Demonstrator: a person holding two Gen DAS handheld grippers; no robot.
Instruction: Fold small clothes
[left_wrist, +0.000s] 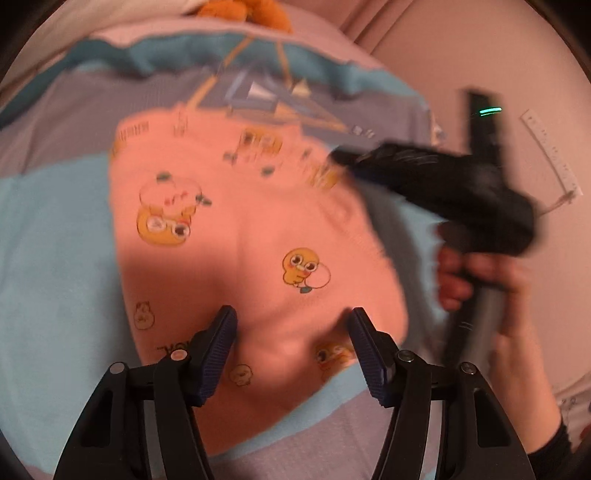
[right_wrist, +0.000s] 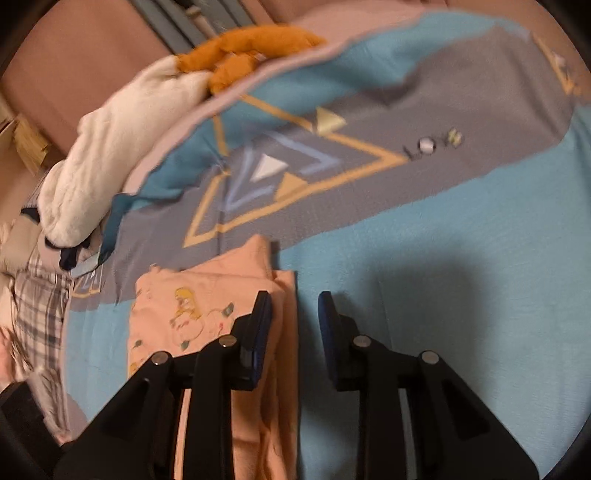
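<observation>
A small pink garment with yellow duck prints lies folded on a blue and grey bedspread. My left gripper is open and hovers just above the garment's near edge, holding nothing. The right gripper shows in the left wrist view, blurred, at the garment's right edge, held by a hand. In the right wrist view my right gripper is open and empty; its left finger is over the garment's right edge, its right finger over bare bedspread.
An orange garment and a white garment lie piled at the far edge of the bed. A plaid cloth lies at the left. A pale wall stands beyond the bed's right side.
</observation>
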